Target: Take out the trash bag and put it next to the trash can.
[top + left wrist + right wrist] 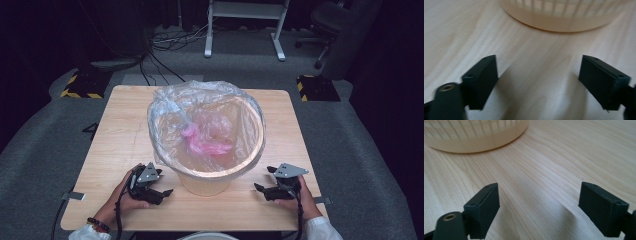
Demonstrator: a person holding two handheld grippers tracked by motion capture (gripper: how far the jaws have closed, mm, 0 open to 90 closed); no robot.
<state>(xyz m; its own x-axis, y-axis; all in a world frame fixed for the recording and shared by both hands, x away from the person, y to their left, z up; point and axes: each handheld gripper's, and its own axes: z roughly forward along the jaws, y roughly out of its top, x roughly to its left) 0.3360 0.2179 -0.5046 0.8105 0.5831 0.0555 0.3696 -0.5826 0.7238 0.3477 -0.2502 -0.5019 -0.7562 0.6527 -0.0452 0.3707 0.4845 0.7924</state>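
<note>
While both tools gape, left tool [161,186], right tool [266,181], bin [206,182] between

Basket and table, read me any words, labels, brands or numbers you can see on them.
None: no readable text on the basket, its clear plastic liner, the pink bag inside, or the wooden table. The yellow-black striped floor blocks carry hazard stripes, no words.

A cream basket [210,177] lined with a clear plastic bag [165,112] stood at the centre of the wooden table [120,120], pink plastic [207,145] lying inside. The left gripper [162,186] rested at seven o'clock of the basket, the right gripper [265,181] at five o'clock, both jaws apart with nothing between them
</note>
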